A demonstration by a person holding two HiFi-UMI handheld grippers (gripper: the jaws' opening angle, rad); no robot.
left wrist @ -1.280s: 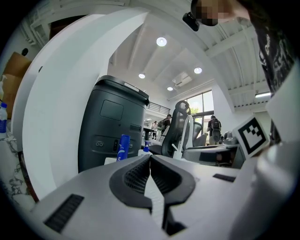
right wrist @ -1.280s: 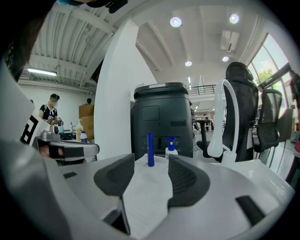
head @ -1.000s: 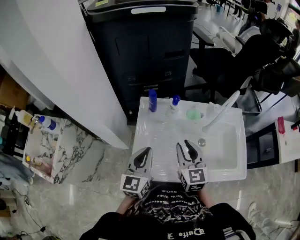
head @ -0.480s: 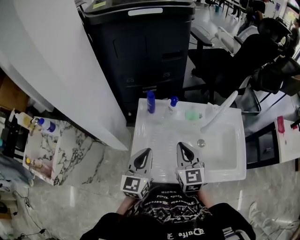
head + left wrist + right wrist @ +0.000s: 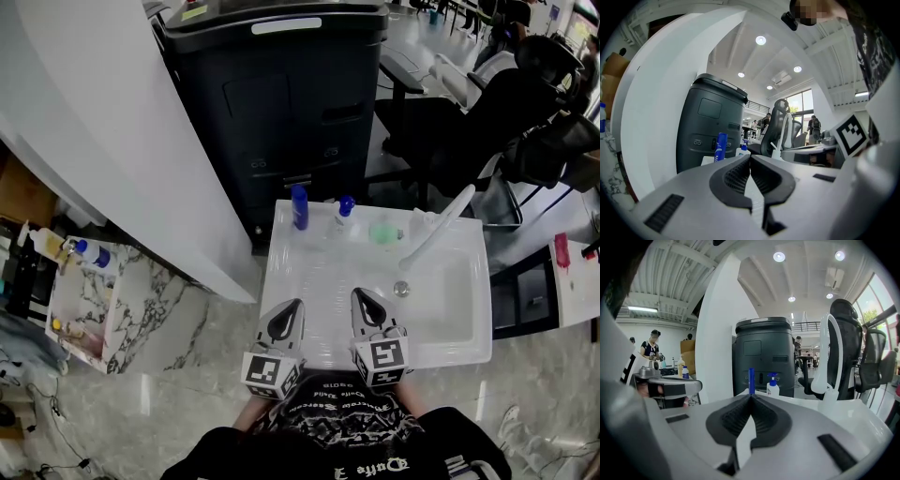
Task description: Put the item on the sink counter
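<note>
A white sink counter [image 5: 309, 267] lies below me, its basin [image 5: 450, 300] at the right. Along its back edge stand a tall blue bottle [image 5: 299, 206], a small pump bottle [image 5: 343, 213] with a blue top and a green item [image 5: 385, 232]. My left gripper [image 5: 296, 303] hovers over the counter's near edge, shut with nothing in it. Beside it, my right gripper [image 5: 357, 293] is shut and empty too. The left gripper view shows the left gripper [image 5: 750, 156] pointing at the blue bottle [image 5: 721, 146]. The right gripper [image 5: 751, 396] points at the blue bottle [image 5: 751, 379] and pump bottle [image 5: 773, 386].
A white faucet [image 5: 439, 227] arches over the basin, with the drain [image 5: 401, 289] below it. A large black bin [image 5: 281, 103] stands behind the counter. Black office chairs [image 5: 487, 112] are at the back right. A marble cart [image 5: 89, 300] with bottles sits at the left by a white curved wall [image 5: 112, 141].
The right gripper's jaws, open a second ago, have closed with nothing between them. Both grippers have stayed over the counter's near edge.
</note>
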